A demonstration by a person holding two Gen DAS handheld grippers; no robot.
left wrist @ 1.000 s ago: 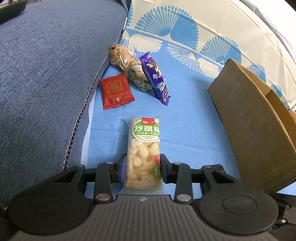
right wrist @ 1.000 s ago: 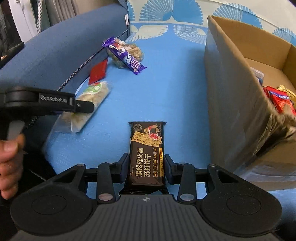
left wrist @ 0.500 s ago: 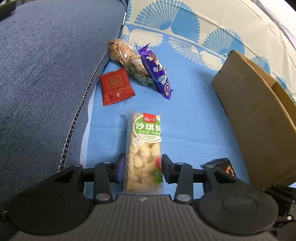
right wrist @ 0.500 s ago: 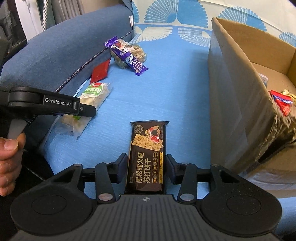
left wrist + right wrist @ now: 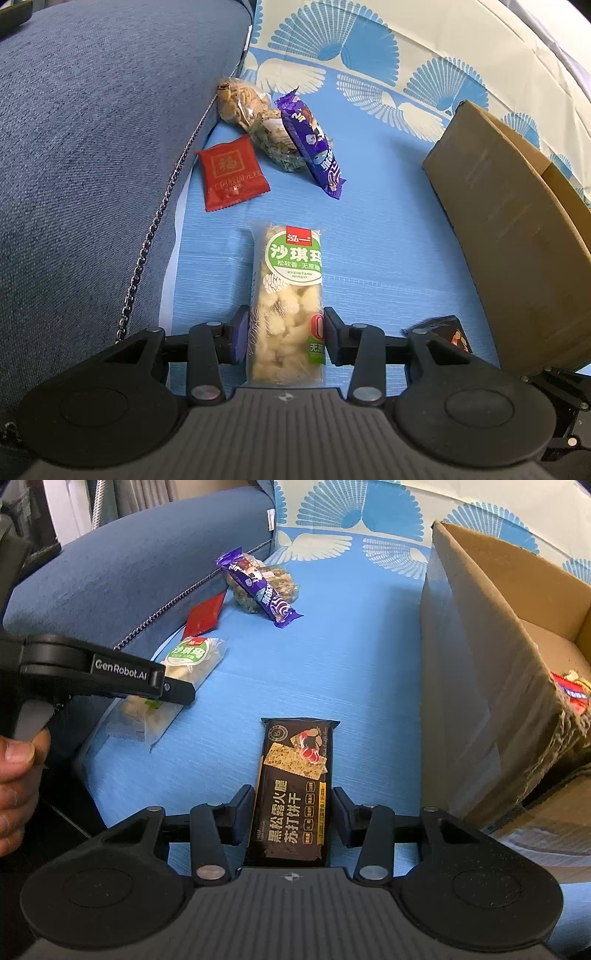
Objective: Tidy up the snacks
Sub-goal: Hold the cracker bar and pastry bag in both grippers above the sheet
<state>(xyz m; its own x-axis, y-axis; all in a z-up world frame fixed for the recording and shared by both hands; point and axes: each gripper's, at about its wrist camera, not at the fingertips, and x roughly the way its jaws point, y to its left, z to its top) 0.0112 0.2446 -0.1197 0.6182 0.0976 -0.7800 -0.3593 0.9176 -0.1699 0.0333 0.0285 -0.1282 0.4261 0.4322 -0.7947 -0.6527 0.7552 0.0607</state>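
Now that both tongs have just been opening, the left tongs (image 5: 285, 334) bracket the clear green-labelled puffed-rice bar (image 5: 286, 306), the right tongs (image 5: 293, 812) the dark cracker packet (image 5: 295, 794); neither looks gripped, so boxing awaits.

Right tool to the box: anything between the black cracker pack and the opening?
Only the cardboard box's own near wall. Blue cover between the black cracker pack and the box is bare; right tool straddles the pack.
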